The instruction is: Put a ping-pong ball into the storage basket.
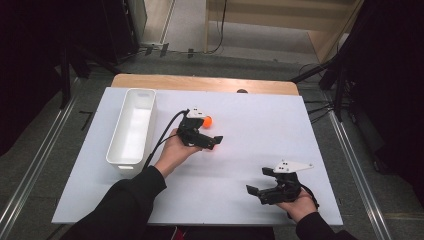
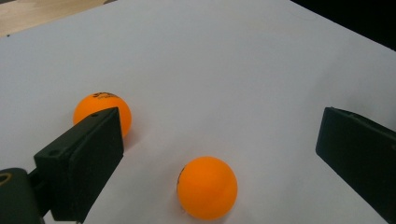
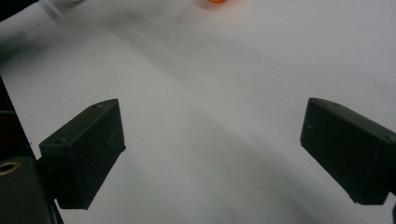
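Observation:
Two orange balls lie on the white sheet. In the left gripper view one ball (image 2: 207, 187) sits on the sheet between the wide-apart jaws of my left gripper (image 2: 219, 130), touching neither. The other ball (image 2: 100, 109) rests just past the left jaw, partly hidden by it. In the high view a hand holds the left gripper (image 1: 209, 134) mid-table, pointing right, with an orange ball (image 1: 207, 121) at its far side. My right gripper (image 1: 259, 181) stands open near the front right, with nothing between its jaws (image 3: 212, 126). An orange ball (image 3: 215, 1) peeks in at the top edge.
A long white bin (image 1: 131, 131) stands lengthwise on the left part of the table (image 1: 260, 125), close to the left forearm. A wooden strip (image 1: 200, 82) runs along the far edge. Dark stands and cables surround the table.

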`<state>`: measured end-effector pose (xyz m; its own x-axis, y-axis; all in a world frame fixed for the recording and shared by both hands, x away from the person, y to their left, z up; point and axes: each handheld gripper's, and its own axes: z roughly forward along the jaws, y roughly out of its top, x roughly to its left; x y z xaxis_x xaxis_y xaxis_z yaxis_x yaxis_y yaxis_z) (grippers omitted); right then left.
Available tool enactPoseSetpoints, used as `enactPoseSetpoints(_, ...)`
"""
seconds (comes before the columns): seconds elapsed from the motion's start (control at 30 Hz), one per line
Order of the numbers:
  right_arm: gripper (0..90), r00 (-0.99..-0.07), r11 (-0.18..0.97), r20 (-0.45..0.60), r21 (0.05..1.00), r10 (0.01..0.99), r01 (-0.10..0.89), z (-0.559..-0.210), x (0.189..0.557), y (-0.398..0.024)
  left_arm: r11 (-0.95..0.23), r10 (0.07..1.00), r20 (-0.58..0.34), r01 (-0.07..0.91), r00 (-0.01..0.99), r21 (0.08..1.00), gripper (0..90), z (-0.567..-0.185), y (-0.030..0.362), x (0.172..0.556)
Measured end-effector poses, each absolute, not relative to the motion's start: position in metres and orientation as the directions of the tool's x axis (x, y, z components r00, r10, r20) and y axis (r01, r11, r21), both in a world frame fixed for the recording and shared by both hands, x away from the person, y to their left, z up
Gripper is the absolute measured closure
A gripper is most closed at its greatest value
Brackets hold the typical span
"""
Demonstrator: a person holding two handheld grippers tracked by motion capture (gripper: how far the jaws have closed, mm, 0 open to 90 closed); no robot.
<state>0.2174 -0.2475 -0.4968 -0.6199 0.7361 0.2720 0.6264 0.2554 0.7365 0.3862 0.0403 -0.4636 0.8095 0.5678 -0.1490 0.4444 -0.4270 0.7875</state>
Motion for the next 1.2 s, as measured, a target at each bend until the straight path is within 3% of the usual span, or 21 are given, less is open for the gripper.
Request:
enactPoseSetpoints(0.1,5.1,-0.623,0.255,0.274,0.738,0.732,0.625,-0.497,0.217,-0.247,-0.439,0.586,-0.106,0.424,0.803,0.792,1.5,-0.464,0.039,0.384)
enactPoseSetpoints(0.17,5.1,-0.627,0.26,0.271,0.739,0.73,0.622,-0.497,0.217,-0.247,-0.424,0.585,-0.105,0.414,0.804,0.806,7.0,-0.465,0.04,0.383)
enactPoseSetpoints(1.2,5.1,-0.633,0.268,0.27,0.737,0.725,0.621,-0.496,0.216,-0.246,-0.452,0.593,-0.118,0.45,0.796,0.771,7.2,-0.497,0.039,0.382)
